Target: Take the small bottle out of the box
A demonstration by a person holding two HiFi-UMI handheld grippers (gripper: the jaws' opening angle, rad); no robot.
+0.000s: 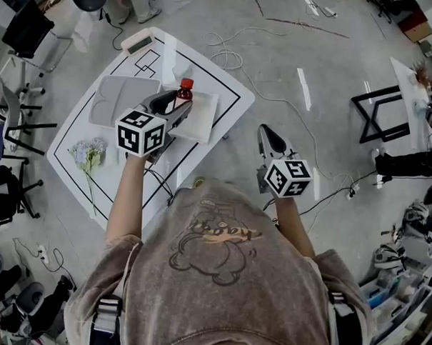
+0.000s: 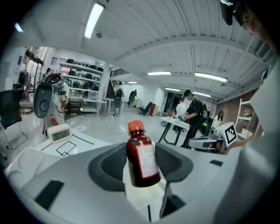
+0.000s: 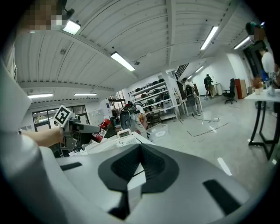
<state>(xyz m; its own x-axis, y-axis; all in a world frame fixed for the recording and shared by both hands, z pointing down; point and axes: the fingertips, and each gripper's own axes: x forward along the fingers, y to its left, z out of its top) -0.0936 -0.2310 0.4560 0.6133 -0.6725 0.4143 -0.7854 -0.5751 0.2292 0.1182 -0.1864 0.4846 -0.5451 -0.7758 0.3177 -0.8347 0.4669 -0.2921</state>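
The small bottle (image 1: 184,93) is dark red with a red cap and a white label. It hangs above the white box (image 1: 204,121) on the table, gripped by my left gripper (image 1: 175,103). In the left gripper view the bottle (image 2: 142,159) stands nearly upright between the dark pads (image 2: 107,166), which press on both its sides, with the white box (image 2: 141,197) below. My right gripper (image 1: 270,135) hangs over the floor just right of the table, jaws together and holding nothing. The right gripper view shows its own pads (image 3: 117,168) meeting at the tips, and the bottle (image 3: 100,131) far to the left.
The white table (image 1: 227,90) has black lines on it. It carries a grey tray (image 1: 123,100), a bunch of pale flowers (image 1: 88,155) and a small clock (image 1: 139,42). Cables trail over the floor (image 1: 276,99). A black-framed table (image 1: 379,114) stands at the right, with people around it.
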